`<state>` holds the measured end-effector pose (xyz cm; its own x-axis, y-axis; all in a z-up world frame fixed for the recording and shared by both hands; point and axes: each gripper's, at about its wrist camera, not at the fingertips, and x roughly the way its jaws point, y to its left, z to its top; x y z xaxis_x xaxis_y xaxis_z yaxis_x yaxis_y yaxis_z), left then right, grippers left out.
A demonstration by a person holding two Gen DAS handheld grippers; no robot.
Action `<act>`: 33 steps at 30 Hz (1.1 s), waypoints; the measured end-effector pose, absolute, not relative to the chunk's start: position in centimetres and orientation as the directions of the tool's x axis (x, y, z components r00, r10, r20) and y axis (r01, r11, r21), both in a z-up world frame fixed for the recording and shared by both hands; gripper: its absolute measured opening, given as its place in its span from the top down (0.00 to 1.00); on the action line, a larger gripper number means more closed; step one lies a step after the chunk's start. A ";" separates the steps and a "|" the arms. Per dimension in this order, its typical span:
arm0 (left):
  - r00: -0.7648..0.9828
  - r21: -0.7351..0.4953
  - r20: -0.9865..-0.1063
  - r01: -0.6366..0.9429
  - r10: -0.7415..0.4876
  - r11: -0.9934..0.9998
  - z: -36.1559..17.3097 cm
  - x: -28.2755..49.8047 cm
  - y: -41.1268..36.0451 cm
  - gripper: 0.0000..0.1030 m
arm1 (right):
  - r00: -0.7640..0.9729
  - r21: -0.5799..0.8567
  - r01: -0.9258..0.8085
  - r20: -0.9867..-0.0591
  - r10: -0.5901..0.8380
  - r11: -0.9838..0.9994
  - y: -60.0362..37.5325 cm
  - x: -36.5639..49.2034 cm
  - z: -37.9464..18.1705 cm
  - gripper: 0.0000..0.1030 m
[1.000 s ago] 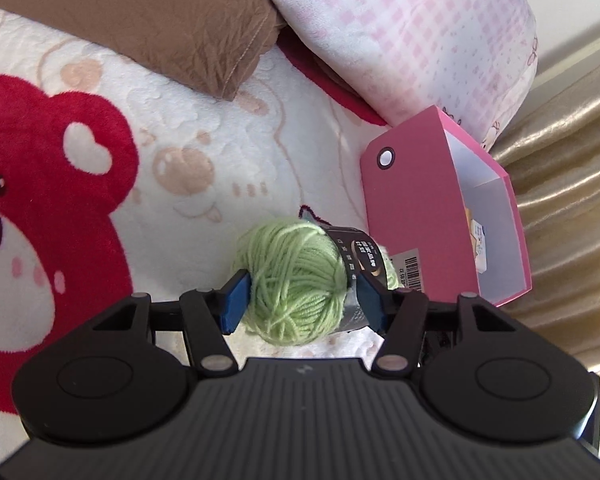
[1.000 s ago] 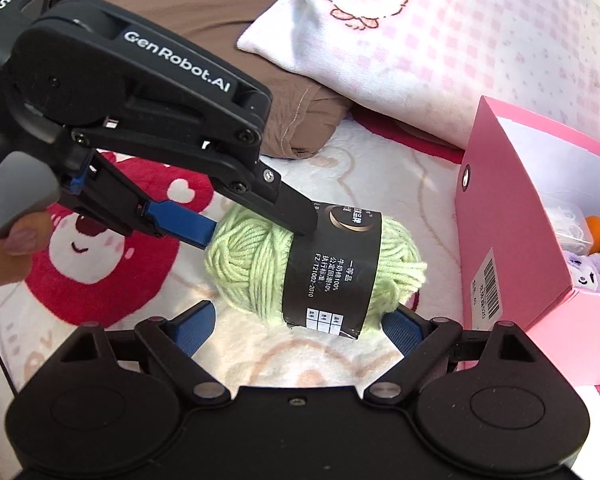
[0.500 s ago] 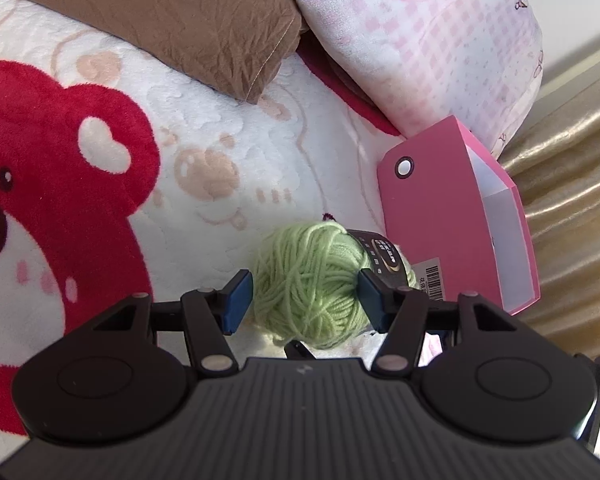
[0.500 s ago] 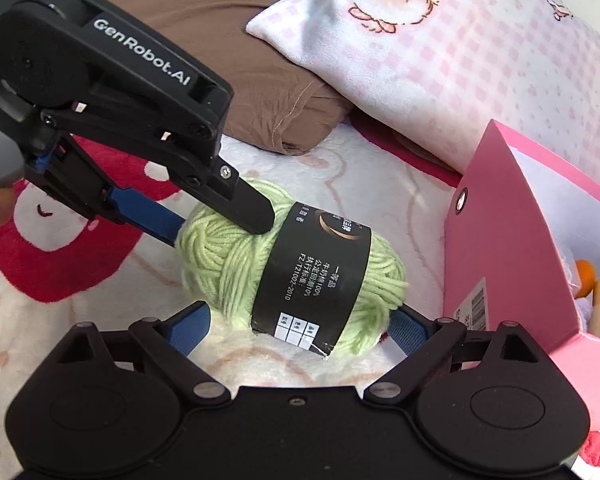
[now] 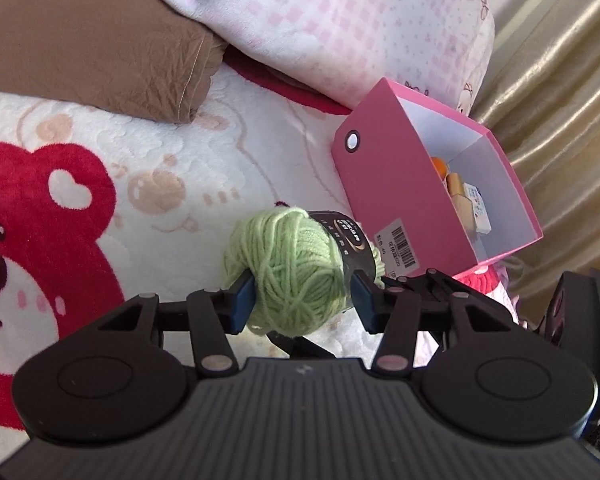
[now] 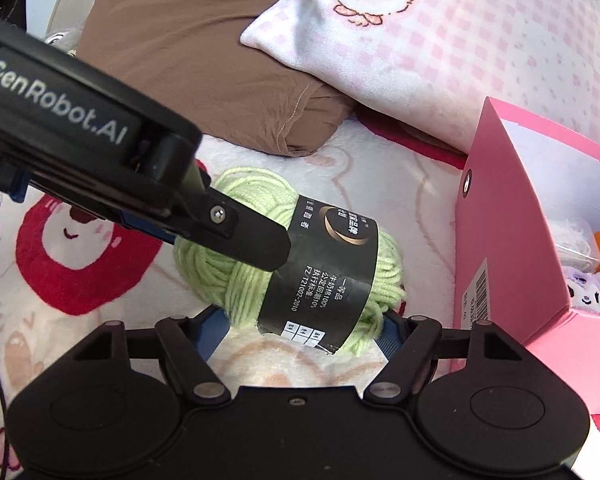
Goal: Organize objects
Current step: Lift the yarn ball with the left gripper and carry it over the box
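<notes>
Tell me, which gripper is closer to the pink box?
Right gripper, beside the pink box; left gripper farther off, behind the yarn. Both just closed further on it.

We see the ball of yarn above the blanket, just left of the box. Behind them lie two pillows, and small items sit inside the box.

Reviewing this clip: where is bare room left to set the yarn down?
Bare blanket lies between the brown pillow, the pink box and the green yarn. Inside the box, the far end is crowded with small items; its near end looks free.
</notes>
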<state>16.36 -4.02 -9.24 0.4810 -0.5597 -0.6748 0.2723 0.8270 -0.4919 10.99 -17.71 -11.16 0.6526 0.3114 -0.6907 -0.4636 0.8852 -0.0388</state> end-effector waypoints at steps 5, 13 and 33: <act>0.468 -0.437 -0.710 0.293 -0.526 0.850 -7.7 15.1 -4.9 0.52 | 0.640 -0.035 -0.472 -0.701 0.315 0.881 -17.7 9.9 -10.0 0.24; 0.455 -0.466 -0.706 0.278 -0.543 0.840 -6.8 11.3 -4.4 0.52 | 0.567 -0.020 -0.513 -0.758 0.322 0.858 -17.7 7.7 -8.4 0.22; 0.474 -0.581 -0.634 0.229 -0.611 0.781 -1.1 4.0 -2.9 0.52 | 0.508 -0.018 -0.610 -0.777 0.373 0.792 -18.8 1.8 -1.5 0.21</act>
<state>4.04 -2.91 -1.06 0.4744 -0.6107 -0.6340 0.2289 0.7810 -0.5811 1.76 -18.78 -1.54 0.5075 0.3730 -0.7767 -0.6101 0.7921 -0.0183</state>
